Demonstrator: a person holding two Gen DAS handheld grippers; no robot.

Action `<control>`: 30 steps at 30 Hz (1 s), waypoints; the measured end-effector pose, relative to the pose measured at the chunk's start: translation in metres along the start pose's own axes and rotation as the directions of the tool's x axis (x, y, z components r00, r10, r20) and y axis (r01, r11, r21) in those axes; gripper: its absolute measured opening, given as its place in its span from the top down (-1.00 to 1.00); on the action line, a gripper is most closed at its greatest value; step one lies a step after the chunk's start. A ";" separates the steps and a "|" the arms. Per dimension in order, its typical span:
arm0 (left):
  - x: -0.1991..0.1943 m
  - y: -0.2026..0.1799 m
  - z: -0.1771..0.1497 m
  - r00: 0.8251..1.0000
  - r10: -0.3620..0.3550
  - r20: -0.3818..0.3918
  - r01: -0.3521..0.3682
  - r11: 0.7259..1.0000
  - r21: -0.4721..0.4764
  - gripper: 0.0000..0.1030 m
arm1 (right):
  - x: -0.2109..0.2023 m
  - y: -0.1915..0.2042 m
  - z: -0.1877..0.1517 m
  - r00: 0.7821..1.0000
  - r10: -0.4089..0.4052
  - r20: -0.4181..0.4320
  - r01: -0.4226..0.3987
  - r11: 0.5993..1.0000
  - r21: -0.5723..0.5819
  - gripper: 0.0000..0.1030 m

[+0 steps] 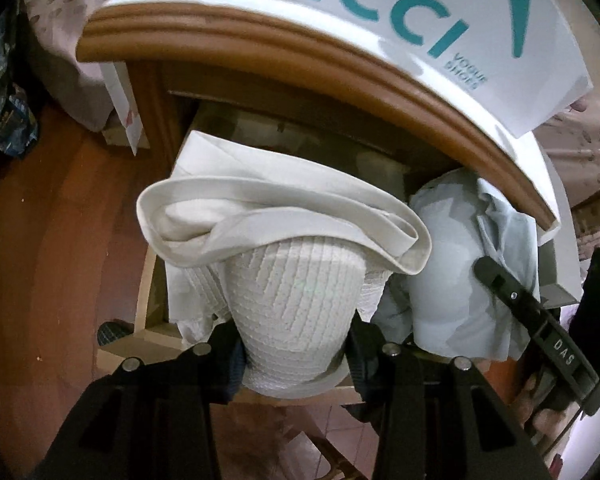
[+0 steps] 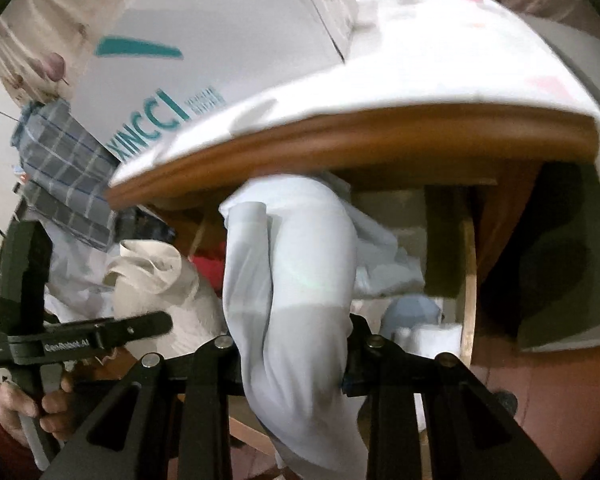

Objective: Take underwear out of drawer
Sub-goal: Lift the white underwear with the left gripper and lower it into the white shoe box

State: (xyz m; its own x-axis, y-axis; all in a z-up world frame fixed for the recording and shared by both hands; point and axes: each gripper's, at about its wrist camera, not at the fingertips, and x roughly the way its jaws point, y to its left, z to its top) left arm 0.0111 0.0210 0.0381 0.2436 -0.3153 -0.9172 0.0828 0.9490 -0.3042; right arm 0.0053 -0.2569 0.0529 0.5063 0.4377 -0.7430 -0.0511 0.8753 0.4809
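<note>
Both grippers have grabbed something, so the job looks mostly done. The left gripper (image 1: 296,360) has its fingers closed on the white underwear (image 1: 284,248), and it hangs above the open drawer (image 1: 156,320), clear of it. The right gripper (image 2: 296,364) has its fingers squeezed tight on the pale blue underwear (image 2: 292,264), which sits just in front of the brown edge of the top (image 2: 340,140) above the drawer. I think what is left is to carry both pieces away. More clothes (image 2: 416,312) seem to lie in the drawer.

The white piece is bumpy with little ribs and has a smooth, thick band curling over the top. The blue piece is thin, soft and droopy, bunched in folds.
</note>
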 end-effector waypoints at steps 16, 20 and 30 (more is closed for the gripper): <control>-0.056 -0.005 -0.001 0.997 -0.057 0.057 0.055 0.998 0.035 0.18 | 0.019 -0.013 -0.013 0.986 -0.145 -0.087 0.148 0.989 0.028 0.58; -0.077 -0.012 0.004 0.994 -0.063 0.091 0.058 0.997 0.052 0.18 | 0.021 -0.015 -0.014 0.983 -0.157 -0.097 0.163 0.985 0.049 0.58; -0.153 -0.024 0.025 0.971 -0.076 0.227 0.052 0.993 0.108 0.18 | 0.028 -0.026 -0.017 0.970 -0.216 -0.116 0.226 0.970 0.088 0.59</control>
State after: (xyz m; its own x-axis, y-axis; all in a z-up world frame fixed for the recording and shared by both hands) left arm -0.0042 0.0465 0.1917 0.4500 -0.3783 -0.8090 0.1997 0.9255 -0.3218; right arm 0.0059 -0.2640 0.0110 0.4024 0.2592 -0.8780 0.1409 0.9301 0.3392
